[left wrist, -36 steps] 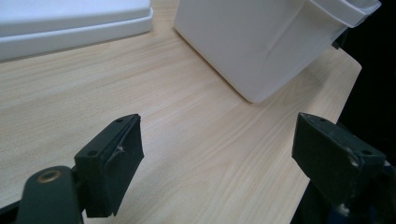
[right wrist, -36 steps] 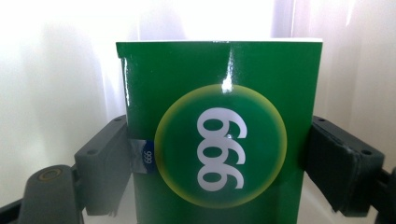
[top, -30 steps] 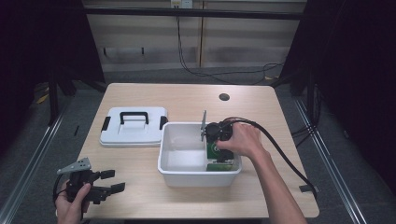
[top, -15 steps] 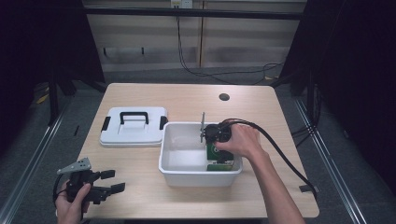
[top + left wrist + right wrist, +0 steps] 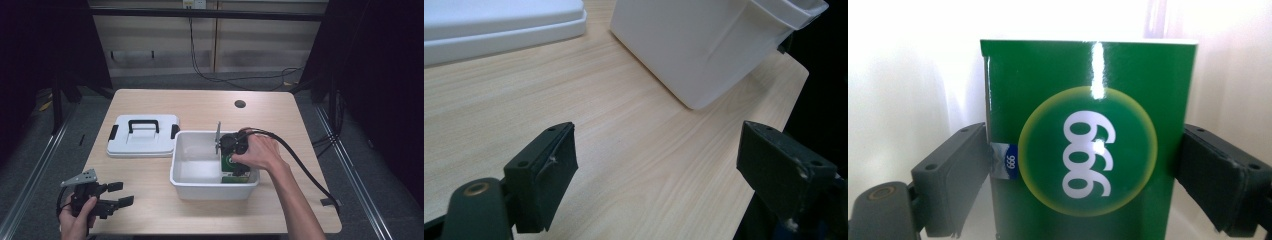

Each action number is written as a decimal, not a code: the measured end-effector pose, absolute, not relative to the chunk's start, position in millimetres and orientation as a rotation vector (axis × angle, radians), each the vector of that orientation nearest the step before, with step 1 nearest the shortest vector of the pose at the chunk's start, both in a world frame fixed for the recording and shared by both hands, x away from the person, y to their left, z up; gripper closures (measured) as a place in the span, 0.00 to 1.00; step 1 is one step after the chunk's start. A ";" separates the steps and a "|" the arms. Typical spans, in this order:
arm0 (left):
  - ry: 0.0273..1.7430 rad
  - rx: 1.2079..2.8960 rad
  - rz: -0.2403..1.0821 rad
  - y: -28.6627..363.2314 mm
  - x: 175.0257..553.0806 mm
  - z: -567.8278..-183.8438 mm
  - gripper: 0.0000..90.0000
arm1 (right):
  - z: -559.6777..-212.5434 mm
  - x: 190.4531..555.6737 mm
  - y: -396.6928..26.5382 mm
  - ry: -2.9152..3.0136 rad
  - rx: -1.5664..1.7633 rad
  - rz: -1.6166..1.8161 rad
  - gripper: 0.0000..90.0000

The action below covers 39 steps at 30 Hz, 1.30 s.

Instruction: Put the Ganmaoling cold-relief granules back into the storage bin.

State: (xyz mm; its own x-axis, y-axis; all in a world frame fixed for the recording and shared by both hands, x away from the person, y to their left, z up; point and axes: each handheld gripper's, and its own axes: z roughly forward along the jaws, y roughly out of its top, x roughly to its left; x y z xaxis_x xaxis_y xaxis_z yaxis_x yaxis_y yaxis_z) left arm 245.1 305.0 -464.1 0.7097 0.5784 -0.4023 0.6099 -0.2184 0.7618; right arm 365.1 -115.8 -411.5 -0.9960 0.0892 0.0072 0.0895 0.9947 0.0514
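Where the light wooden bench spreads under the high camera, a round dark hole marks its far right part, and most of the things sit across its middle and near edge. The white lid with a black handle and black side clips lies flat on the left of centre, just beside the white plastic tub, which stands to its right with its open top up. Inside the tub, against its near right corner, stands a green box; in the right gripper view the same green box shows a yellow-ringed circle with white digits and a small blue tag on one edge. The person's right hand reaches over the tub rim and holds the right claw down inside it, a black cable trailing off to the right. In the right gripper view its jaws stand at either side of the box, the left one touching the box edge, the right one at the box's side; whether they pinch it firmly I cannot tell. At the near left corner the left hand holds the left claw low over the bench, its jaws spread wide with only bare wood between them, well apart from the tub.
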 end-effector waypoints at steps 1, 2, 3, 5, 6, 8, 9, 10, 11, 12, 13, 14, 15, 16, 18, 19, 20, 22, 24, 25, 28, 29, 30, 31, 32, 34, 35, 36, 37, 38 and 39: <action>0.922 1.891 -0.038 305.0 245.1 -464.1 0.18 | -410.6 364.5 -116.9 -3.133 -0.157 -0.111 0.11; 0.921 1.893 -0.038 305.1 245.2 -464.1 0.18 | -408.9 365.2 -118.7 -3.123 -0.169 -0.135 0.11; 0.921 1.892 -0.039 305.0 245.1 -464.1 0.18 | -407.8 365.4 -119.7 -3.123 -0.181 -0.151 0.11; 0.922 1.891 -0.039 305.0 245.1 -464.1 0.18 | -405.0 365.2 -123.2 -3.122 -0.179 -0.209 0.10; 0.923 1.891 -0.037 305.0 245.1 -464.1 0.18 | -402.2 364.2 -125.1 -3.120 -0.204 -0.232 0.10; 0.922 1.892 -0.037 305.1 245.1 -464.1 0.18 | -398.9 363.3 -127.9 -3.117 -0.212 -0.283 0.10; 0.922 1.892 -0.037 305.1 245.1 -464.1 0.18 | -398.9 363.3 -127.9 -3.117 -0.212 -0.283 0.10; 0.922 1.893 -0.038 305.0 244.9 -464.1 0.18 | -394.5 362.8 -131.5 -3.126 -0.212 -0.336 0.10; 0.923 1.893 -0.035 305.1 245.0 -464.1 0.18 | -392.8 361.6 -132.4 -3.121 -0.236 -0.344 0.10; 0.924 1.892 -0.036 305.0 245.0 -464.1 0.18 | -390.6 361.2 -133.8 -3.121 -0.245 -0.367 0.10; 0.924 1.891 -0.035 305.1 245.0 -464.1 0.18 | -389.0 361.7 -135.3 -3.126 -0.234 -0.405 0.10; 0.923 1.893 -0.035 305.2 245.0 -464.1 0.18 | -386.3 360.5 -137.0 -3.120 -0.254 -0.426 0.10; 0.924 1.892 -0.035 305.2 245.0 -464.0 0.18 | -384.7 361.0 -138.5 -3.114 -0.246 -0.470 0.10; 0.924 1.892 -0.035 305.3 245.0 -464.0 0.18 | -383.2 360.8 -140.0 -3.105 -0.241 -0.514 0.10; 0.923 1.891 -0.035 305.3 245.0 -464.0 0.18 | -381.5 360.4 -141.5 -3.097 -0.239 -0.546 0.10; 0.923 1.890 -0.035 305.4 244.9 -463.9 0.18 | -377.8 358.9 -144.5 -3.094 -0.250 -0.594 0.10; 0.924 1.889 -0.036 305.4 244.8 -463.9 0.18 | -376.7 358.1 -145.8 -3.091 -0.262 -0.611 0.10; 0.924 1.889 -0.034 305.5 244.9 -464.0 0.18 | -373.6 356.2 -149.7 -3.096 -0.286 -0.655 0.10; 0.924 1.890 -0.036 305.4 244.9 -464.0 0.18 | -369.7 354.8 -155.4 -3.123 -0.323 -0.721 0.10; 0.924 1.890 -0.036 305.3 244.8 -464.0 0.18 | -367.7 353.8 -158.8 -3.135 -0.356 -0.770 0.10; 0.925 1.890 -0.035 305.4 244.8 -464.0 0.18 | -362.9 352.6 -167.6 -3.120 -0.368 -0.883 0.10; 0.927 1.890 -0.035 305.4 244.8 -464.0 0.18 | -361.5 351.1 -169.9 -3.122 -0.375 -0.905 0.10; 0.926 1.889 -0.034 305.5 244.9 -464.0 0.18 | -360.1 349.1 -172.2 -3.118 -0.389 -0.917 0.11; 0.926 1.889 -0.034 305.5 244.9 -464.0 0.18 | -360.1 349.1 -172.2 -3.118 -0.389 -0.917 0.11; 0.926 1.889 -0.035 305.4 244.7 -463.9 0.18 | -358.9 347.2 -174.5 -3.113 -0.393 -0.939 0.13; 0.927 1.889 -0.032 305.6 244.9 -464.1 0.18 | -354.3 340.5 -185.0 -3.094 -0.436 -1.046 0.14; 0.927 1.889 -0.032 305.6 244.9 -464.1 0.18 | -354.3 340.5 -185.0 -3.094 -0.436 -1.046 0.14; 0.928 1.893 -0.034 305.3 245.1 -464.3 0.18 | -353.2 339.1 -189.1 -3.092 -0.442 -1.085 0.14; 0.926 1.894 -0.036 304.9 244.9 -464.4 0.18 | -351.9 335.8 -196.0 -3.081 -0.467 -1.128 0.14; 0.926 1.894 -0.036 304.9 244.9 -464.4 0.18 | -351.9 335.8 -196.0 -3.081 -0.467 -1.128 0.14; 0.926 1.894 -0.035 304.9 244.8 -464.2 0.18 | -351.9 334.3 -198.7 -3.076 -0.480 -1.130 0.14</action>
State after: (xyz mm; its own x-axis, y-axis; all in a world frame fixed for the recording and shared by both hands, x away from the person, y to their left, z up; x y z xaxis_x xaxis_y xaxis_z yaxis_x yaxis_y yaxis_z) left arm 244.8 304.9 -464.2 0.7079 0.5822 -0.4000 0.6109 -0.2203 0.7605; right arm 334.3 -198.7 -351.9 -0.9437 0.3254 -0.0594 0.2095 0.7270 0.6539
